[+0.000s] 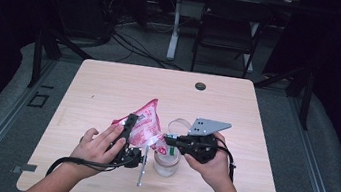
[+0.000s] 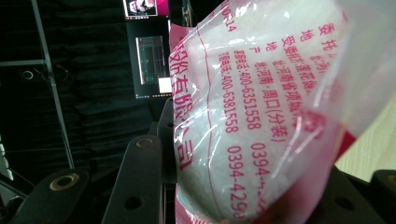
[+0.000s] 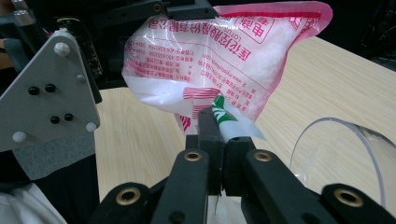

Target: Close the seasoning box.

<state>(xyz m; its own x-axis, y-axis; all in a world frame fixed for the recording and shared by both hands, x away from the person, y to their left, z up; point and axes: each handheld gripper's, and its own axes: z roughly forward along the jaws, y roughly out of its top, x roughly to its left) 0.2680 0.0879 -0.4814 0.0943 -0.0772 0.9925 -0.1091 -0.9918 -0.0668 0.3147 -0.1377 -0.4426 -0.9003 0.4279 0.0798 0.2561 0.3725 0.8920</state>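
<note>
A clear plastic bag (image 1: 147,123) with pink print, filled with white grains, hangs tilted over the table. My left gripper (image 1: 130,121) is shut on its upper side; in the left gripper view the bag (image 2: 261,116) bulges between the black fingers (image 2: 135,186). My right gripper (image 1: 168,138) points left and is shut on the bag's lower corner. In the right gripper view the right gripper (image 3: 217,126) pinches the green-and-white corner tab of the bag (image 3: 224,51). A clear jar (image 1: 166,163) stands directly under that corner, its rim (image 3: 336,140) beside the jaws.
A thin metal utensil (image 1: 143,170) lies just left of the jar. A clear round piece (image 1: 179,125) sits behind the jar. A small black cap (image 1: 200,86) rests near the wooden table's far edge (image 1: 167,70). A folding chair (image 1: 228,28) stands beyond.
</note>
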